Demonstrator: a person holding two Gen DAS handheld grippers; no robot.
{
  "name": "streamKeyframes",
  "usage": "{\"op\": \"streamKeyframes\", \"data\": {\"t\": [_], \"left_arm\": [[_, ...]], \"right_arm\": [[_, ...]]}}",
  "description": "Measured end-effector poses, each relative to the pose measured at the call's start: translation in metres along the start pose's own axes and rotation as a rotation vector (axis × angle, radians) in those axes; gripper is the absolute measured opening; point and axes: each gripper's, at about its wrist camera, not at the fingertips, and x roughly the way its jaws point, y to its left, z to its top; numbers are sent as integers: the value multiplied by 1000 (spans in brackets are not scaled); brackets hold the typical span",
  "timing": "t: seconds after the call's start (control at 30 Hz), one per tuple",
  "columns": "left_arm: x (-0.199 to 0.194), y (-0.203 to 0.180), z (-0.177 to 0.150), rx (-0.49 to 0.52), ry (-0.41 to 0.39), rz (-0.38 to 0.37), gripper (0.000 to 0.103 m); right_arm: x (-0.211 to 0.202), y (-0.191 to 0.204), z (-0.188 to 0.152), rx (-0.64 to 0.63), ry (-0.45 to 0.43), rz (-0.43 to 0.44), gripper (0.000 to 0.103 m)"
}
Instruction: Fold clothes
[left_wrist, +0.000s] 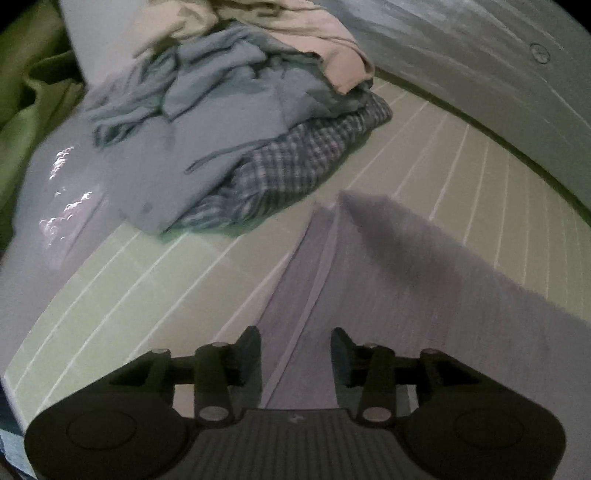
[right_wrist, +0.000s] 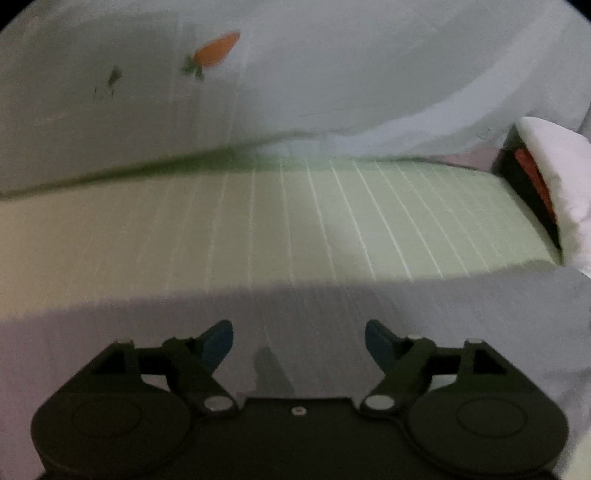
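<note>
A pale lilac-grey garment (left_wrist: 424, 280) lies flat on the green striped sheet (left_wrist: 129, 280); it also shows in the right wrist view (right_wrist: 332, 314). My left gripper (left_wrist: 295, 347) is open just above the garment, over a folded edge or seam. My right gripper (right_wrist: 299, 339) is open and empty, low over the same cloth near its far edge. A heap of unfolded clothes (left_wrist: 229, 122) lies beyond the left gripper: blue-grey pieces, a checked shirt (left_wrist: 295, 162) and a beige piece (left_wrist: 295, 29) on top.
A green cloth (left_wrist: 33, 110) lies at the far left. A white sheet with an orange carrot print (right_wrist: 218, 48) rises behind the striped sheet (right_wrist: 295, 221). A black and red object under white cloth (right_wrist: 535, 184) stands at the right.
</note>
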Motion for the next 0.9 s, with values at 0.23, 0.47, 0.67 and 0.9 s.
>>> {"op": "streamKeyframes", "data": {"t": [0.23,0.47,0.67,0.9], "left_arm": [[-21,19,-32,-39,11,1,64],[-43,26,-49,-41,-44,31,63],[-57,43,-61,-99,-65,-52,16],[-49,48,-81,-128,-31,-92,19]], "right_arm": [[-16,-21,-40,64,91,-1,81],[-30,-30,-54,70,99,-10,82],[-40,-37,-66,73,95,-8,83],[-47,-40,-89,68,124,-3,83]]}}
